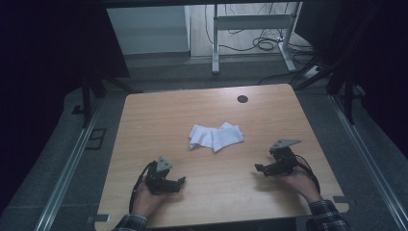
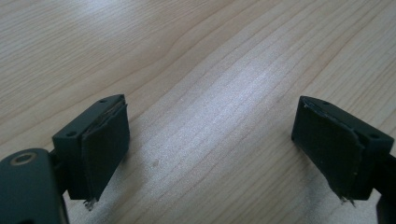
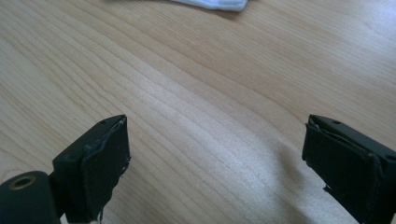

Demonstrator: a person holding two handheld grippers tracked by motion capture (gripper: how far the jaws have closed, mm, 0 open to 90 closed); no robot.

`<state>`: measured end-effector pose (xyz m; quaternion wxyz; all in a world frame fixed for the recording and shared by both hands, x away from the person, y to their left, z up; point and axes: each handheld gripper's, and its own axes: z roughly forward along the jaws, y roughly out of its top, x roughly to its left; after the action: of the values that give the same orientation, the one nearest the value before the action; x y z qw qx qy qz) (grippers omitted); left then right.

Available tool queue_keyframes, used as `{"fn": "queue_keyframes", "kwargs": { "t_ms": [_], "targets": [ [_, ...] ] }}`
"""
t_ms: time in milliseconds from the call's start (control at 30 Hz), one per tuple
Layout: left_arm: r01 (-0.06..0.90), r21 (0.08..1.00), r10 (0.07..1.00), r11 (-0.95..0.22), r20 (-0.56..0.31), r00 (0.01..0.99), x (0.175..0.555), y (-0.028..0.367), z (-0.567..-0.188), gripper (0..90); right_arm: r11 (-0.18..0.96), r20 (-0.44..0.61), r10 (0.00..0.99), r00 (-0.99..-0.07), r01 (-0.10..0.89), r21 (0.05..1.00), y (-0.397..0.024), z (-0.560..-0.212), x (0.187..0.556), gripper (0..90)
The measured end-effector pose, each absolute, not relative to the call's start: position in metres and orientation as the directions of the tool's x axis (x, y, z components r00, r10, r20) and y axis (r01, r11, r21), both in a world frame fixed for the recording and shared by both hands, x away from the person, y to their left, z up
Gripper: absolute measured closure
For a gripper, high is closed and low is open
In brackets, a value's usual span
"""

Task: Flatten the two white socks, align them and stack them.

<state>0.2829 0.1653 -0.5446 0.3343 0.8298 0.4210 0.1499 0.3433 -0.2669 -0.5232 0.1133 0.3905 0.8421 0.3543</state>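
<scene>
- Cloth [image 1: 215,136]: white, crumpled, mid-table [image 1: 202,202].
- Our left tongs [image 1: 169,183] rest spread, empty, near us.
- Our right tongs [image 1: 266,168] likewise spread, well apart from it.

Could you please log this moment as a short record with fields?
surface: wooden table
item: crumpled white cloth, mid-table
left gripper: open, holds nothing, near front edge, apart from cloth
right gripper: open, holds nothing, jaws toward table centre, apart from cloth
table feature: round dark hole near far edge
</scene>
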Motion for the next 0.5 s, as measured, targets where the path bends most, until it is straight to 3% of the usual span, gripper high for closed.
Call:
{"fn": "queue_keyframes", "kwargs": {
  "t_ms": [500],
  "targets": [
    [0.598,0.681,0.799,-0.422,-0.033,0.601,0.283,0.165,-0.545,11.5,0.46,0.082,0.735,-0.673,0.584,0.669,-0.256,-0.516,0.357,17.7]
  ]
}}
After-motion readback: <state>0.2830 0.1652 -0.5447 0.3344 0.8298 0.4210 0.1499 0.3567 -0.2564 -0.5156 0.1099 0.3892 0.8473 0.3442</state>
